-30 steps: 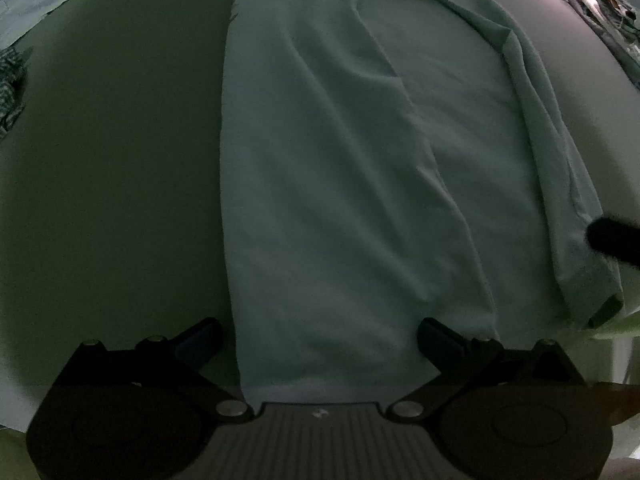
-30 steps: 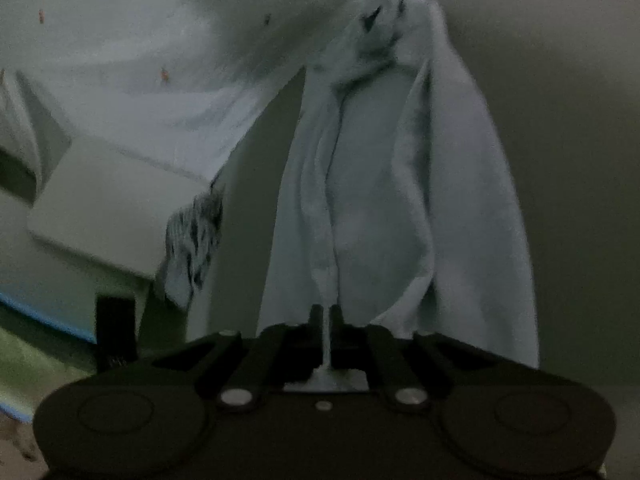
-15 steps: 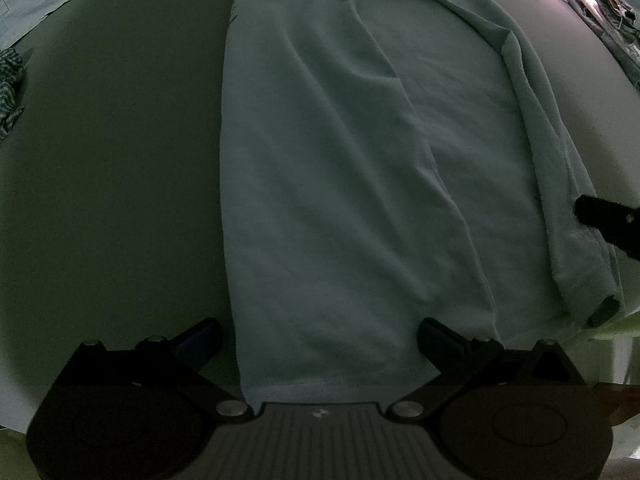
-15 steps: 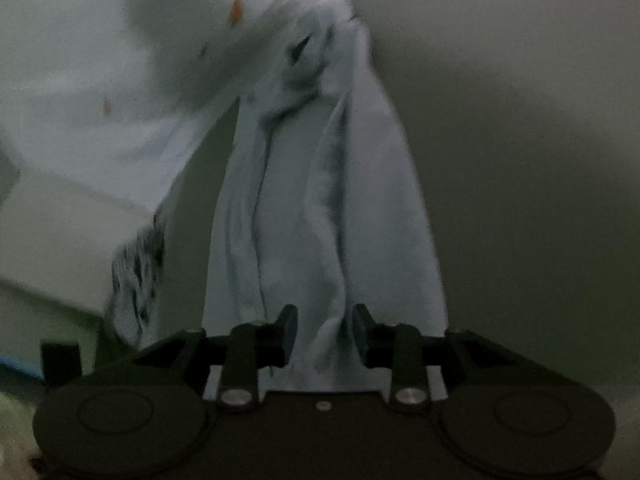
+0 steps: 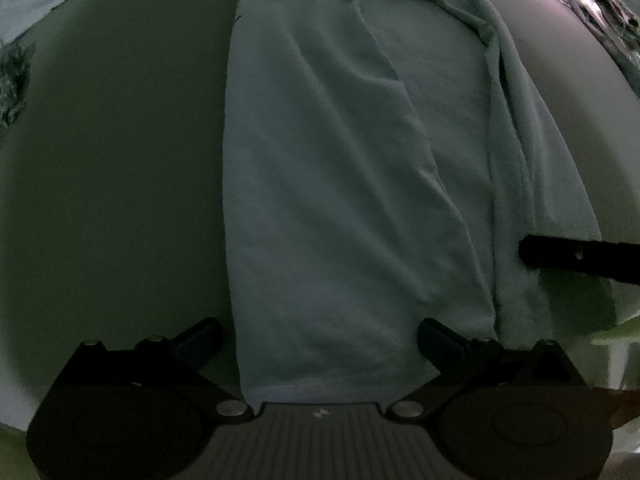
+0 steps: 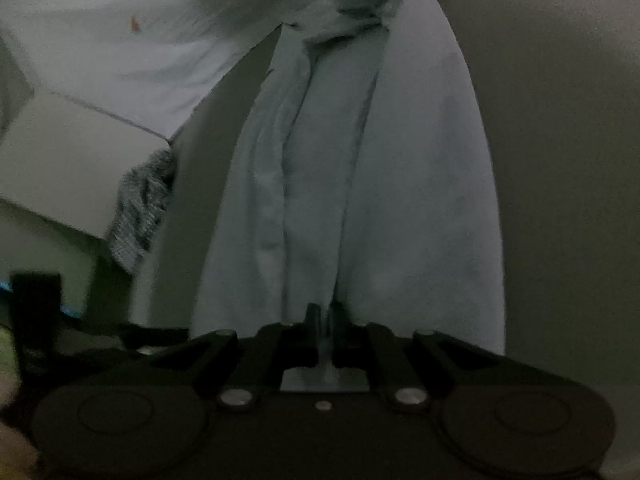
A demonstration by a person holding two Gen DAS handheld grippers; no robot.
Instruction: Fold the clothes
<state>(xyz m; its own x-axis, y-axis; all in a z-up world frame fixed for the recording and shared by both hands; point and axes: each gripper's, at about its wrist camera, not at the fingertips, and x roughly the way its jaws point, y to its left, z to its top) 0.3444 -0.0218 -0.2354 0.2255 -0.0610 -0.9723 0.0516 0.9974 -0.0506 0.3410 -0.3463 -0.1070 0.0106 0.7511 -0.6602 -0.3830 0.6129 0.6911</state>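
A pale light-blue pair of trousers [image 5: 328, 184] lies lengthwise on a dark surface, one leg flat in the middle, the other [image 5: 520, 168] bunched along the right. My left gripper [image 5: 320, 336] is open, its fingers either side of the near leg's hem. In the right wrist view the same garment [image 6: 360, 160] stretches away, and my right gripper [image 6: 326, 316] is shut on a fold of its near edge. The right gripper's finger [image 5: 576, 258] also shows in the left wrist view, lying over the bunched leg.
A grey patterned cloth [image 6: 140, 208] hangs over the surface's left edge beside a white box [image 6: 68, 160]. A white sheet [image 6: 140, 32] lies beyond. More clothes [image 5: 608, 4] sit at the far right; another patterned cloth [image 5: 14, 76] lies at far left.
My right gripper opened, slid forward over the bunched leg and closed again on a fold of it. My left gripper has stayed open at the hem.
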